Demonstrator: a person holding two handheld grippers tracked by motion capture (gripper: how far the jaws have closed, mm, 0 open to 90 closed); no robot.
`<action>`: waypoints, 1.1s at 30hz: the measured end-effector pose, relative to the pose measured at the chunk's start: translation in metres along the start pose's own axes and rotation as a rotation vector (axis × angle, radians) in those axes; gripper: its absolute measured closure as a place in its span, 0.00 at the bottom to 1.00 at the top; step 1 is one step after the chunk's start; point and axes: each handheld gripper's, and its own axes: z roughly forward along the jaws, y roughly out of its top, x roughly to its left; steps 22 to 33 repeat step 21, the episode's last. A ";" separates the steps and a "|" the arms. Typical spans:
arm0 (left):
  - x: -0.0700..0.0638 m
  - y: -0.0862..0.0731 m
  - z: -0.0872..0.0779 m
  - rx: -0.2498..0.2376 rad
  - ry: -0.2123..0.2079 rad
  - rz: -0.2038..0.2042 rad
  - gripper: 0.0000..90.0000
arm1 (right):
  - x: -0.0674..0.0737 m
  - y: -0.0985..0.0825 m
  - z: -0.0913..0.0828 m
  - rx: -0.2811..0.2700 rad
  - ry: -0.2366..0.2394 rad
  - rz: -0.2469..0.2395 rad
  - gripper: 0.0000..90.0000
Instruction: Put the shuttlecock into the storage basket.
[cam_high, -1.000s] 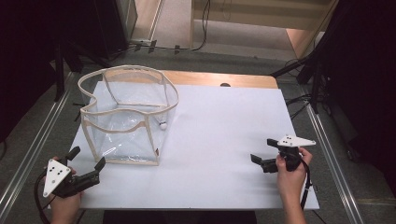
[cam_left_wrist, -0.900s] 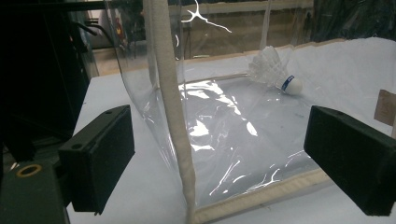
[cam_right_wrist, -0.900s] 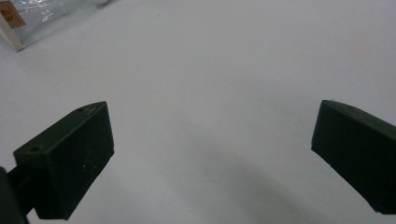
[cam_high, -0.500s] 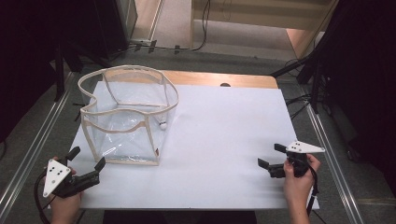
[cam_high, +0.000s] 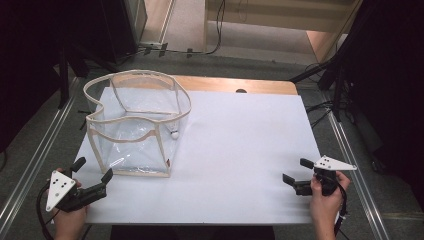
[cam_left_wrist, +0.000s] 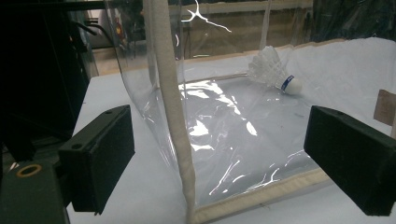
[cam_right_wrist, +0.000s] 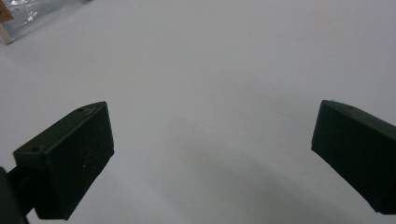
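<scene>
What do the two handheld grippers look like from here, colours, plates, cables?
Both the left gripper and the right gripper are black with blocky rectangular jaws. Each carries a pale three-cornered plate with small dark dots on top, and a dark cable trails from each. No sleeves are visible.

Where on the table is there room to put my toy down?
The white table is bare from the clear bag across to the right gripper. The left side is crowded: bag with a shuttlecock inside, left gripper close by.

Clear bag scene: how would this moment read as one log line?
left gripper: open, near clear bag corner | right gripper: open, over table | shuttlecock: inside bag
</scene>
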 end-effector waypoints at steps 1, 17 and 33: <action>0.000 0.000 0.000 0.000 0.000 0.000 0.10 | 0.000 -0.001 -0.001 -0.001 -0.003 0.005 0.00; 0.000 0.000 0.000 0.001 0.004 -0.002 0.10 | -0.004 -0.016 -0.011 -0.070 -0.027 0.017 0.00; 0.001 0.000 0.000 0.001 -0.002 -0.010 0.10 | -0.003 -0.015 -0.010 -0.073 -0.039 0.022 0.00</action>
